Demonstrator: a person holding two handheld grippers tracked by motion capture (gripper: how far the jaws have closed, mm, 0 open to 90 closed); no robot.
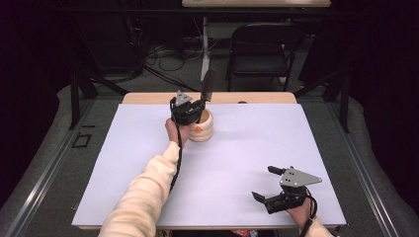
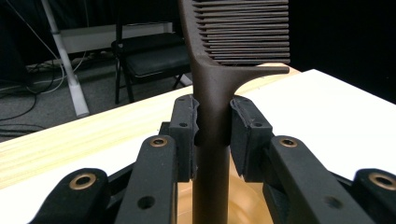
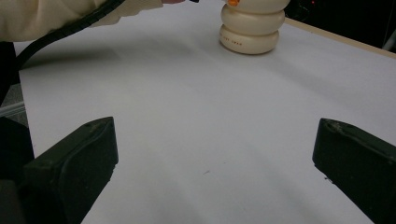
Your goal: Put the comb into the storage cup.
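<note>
A dark brown comb (image 2: 212, 93) stands upright, its handle clamped between the pads of my left gripper (image 2: 212, 133); its teeth point up and to the right. Below it is the cream ribbed holder (image 1: 203, 127) with an orange mark, and the comb's handle reaches down into its opening (image 2: 243, 200). In the high view my left gripper (image 1: 197, 109) sits over the holder at the back middle of the white sheet, the comb (image 1: 208, 85) rising above it. My right gripper (image 1: 264, 182) rests open near the front right, nothing between its jaws. The holder (image 3: 252, 28) lies far ahead of it.
The white sheet (image 1: 237, 158) covers a wooden table (image 1: 148, 98) whose bare strip shows at the back. A folding chair (image 1: 259, 49) and cables on the floor lie beyond the table. A sleeved forearm (image 1: 143, 192) crosses the sheet's left front.
</note>
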